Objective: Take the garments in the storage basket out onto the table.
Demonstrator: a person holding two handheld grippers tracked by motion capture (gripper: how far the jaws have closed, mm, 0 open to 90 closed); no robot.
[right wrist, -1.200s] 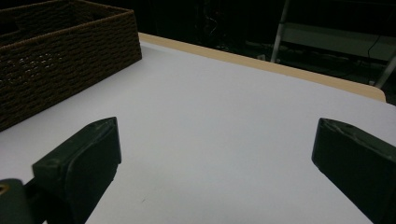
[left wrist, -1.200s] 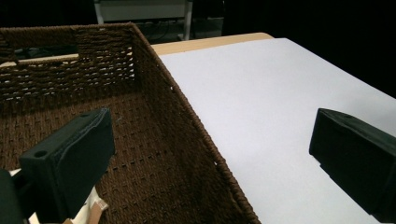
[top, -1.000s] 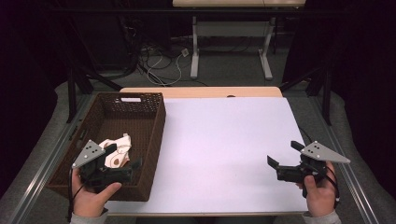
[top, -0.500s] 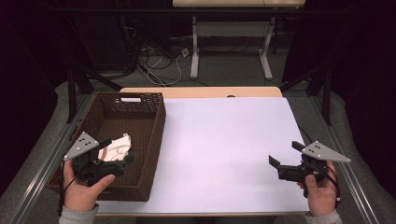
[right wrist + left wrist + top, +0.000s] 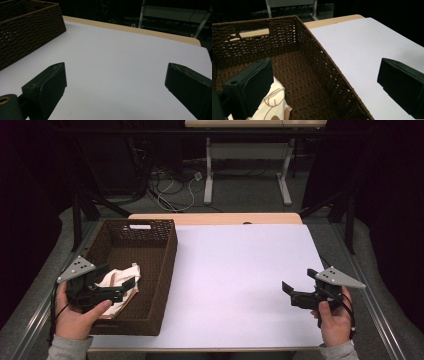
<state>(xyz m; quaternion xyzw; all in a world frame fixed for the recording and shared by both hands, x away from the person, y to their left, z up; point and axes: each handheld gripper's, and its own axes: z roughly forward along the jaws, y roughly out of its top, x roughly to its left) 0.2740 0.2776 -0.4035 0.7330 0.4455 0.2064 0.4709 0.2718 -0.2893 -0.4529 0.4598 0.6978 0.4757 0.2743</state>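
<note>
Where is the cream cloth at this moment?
In the high view, the cream cloth lies inside the brown basket at table left, beside the open left gripper.

A lab or recording studio — not a home. Black curtains (image 5: 380, 195) close the space in from nine round to three o'clock, and at twelve o'clock loose cables (image 5: 172, 185) lie tangled on a grey floor (image 5: 240, 195) beneath a white-legged desk (image 5: 247, 150). The worktable (image 5: 240, 270) — a bare white sheet on pale wood — sits in a metal frame (image 5: 372, 290).
</note>
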